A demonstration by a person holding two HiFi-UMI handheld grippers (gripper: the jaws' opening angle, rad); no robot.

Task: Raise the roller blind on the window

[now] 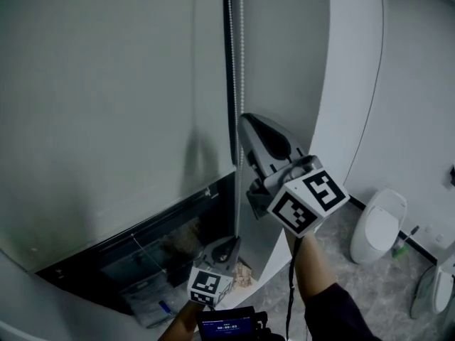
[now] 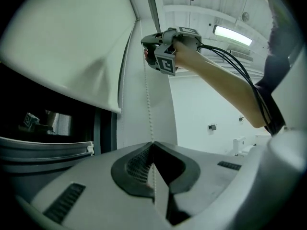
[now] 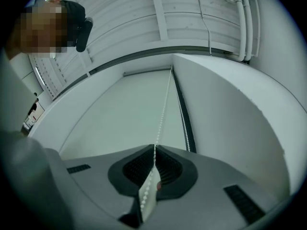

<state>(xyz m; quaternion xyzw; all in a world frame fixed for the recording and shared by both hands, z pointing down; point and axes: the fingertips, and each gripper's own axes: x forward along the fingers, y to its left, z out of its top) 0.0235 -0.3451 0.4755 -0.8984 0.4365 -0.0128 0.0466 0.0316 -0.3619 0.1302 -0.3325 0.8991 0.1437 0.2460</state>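
The right hand-held gripper (image 3: pixel 154 150) is tilted upward and clamped on the bead chain (image 3: pixel 165 99) near the right edge of the window (image 1: pixel 149 251). Lower down, the left hand-held gripper (image 2: pixel 152 146) is level and also closed on the chain. The roller blind (image 1: pixel 106 105) hangs over most of the window, leaving only a dark bottom strip uncovered.

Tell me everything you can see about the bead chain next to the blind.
The bead chain is a thin loop of small pale beads, plastic by the look, hanging in two strands beside the right edge of the roller blind. One strand runs taut and nearly vertical through both grippers: the right gripper is clamped on it higher up, the left gripper lower down.
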